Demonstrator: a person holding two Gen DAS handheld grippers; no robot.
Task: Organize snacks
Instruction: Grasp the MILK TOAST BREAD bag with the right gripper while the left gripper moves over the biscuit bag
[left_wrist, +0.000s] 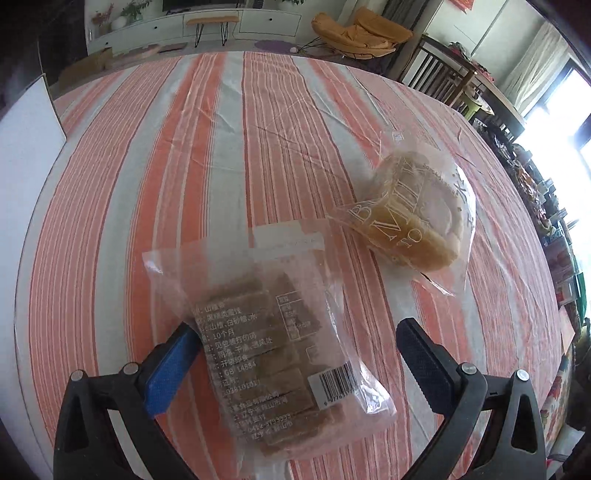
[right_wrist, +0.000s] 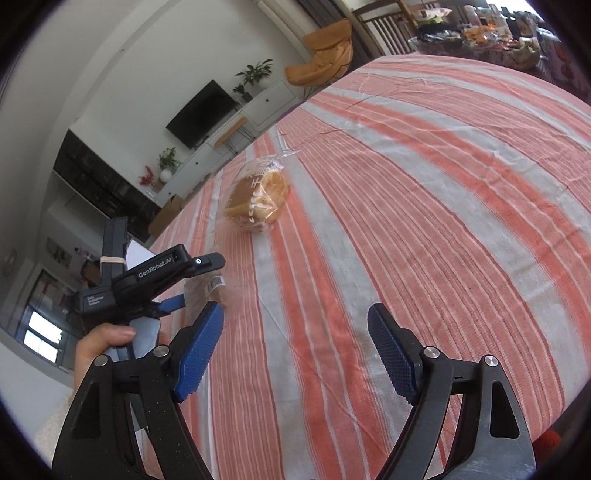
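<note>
Your left gripper (left_wrist: 295, 343) stands with its jaws wide apart over the clear snack pack (left_wrist: 273, 354). The pack lies on the striped tablecloth (left_wrist: 147, 166) between the pads; whether the left pad touches the pack's edge, you cannot tell. The bagged bread (left_wrist: 413, 214) lies just beyond it, corners nearly touching. Your right gripper (right_wrist: 295, 354) is also open, with only cloth between the fingers. In the right wrist view your left hand (right_wrist: 99, 347) and its gripper hide most of the pack
</note>
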